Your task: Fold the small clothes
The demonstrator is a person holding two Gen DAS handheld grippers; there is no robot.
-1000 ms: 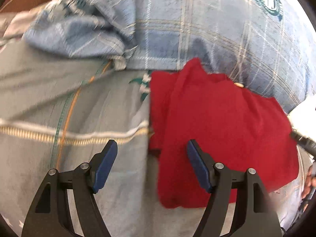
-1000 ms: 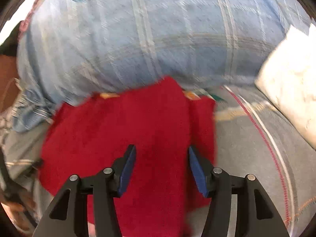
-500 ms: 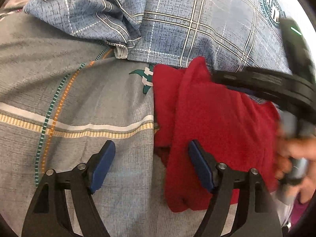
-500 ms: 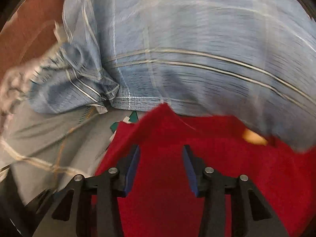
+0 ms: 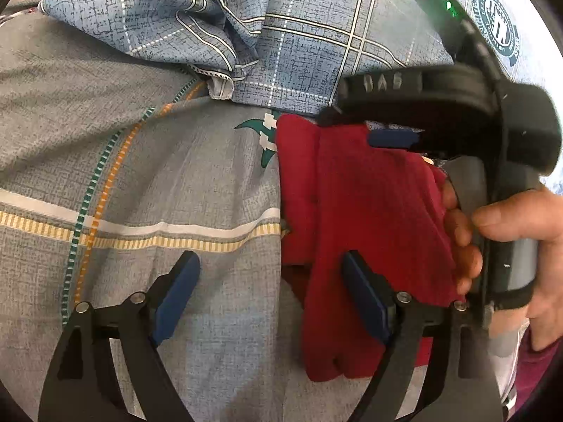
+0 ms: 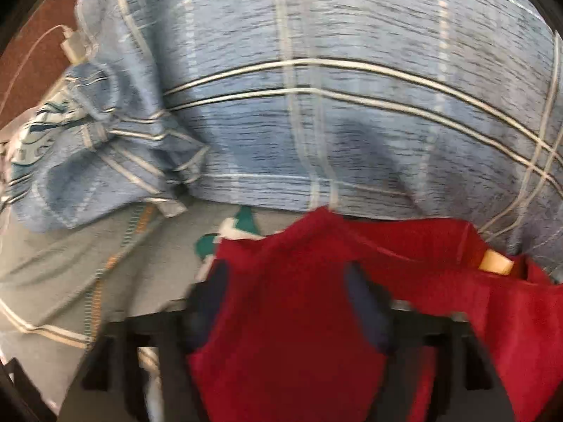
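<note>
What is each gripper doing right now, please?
Left gripper: open, jaws just widened, holding nothing.
Right gripper: open over the red garment, jaws just widened, not clamped.

Both grippers are black, with dark blue pads on the fingers (image 5: 177, 295) and silver screws at the joints. The right gripper (image 5: 394, 139) carries a small green light on top and a grey handle. A maroon sleeve (image 5: 535, 369) shows beside it.
</note>
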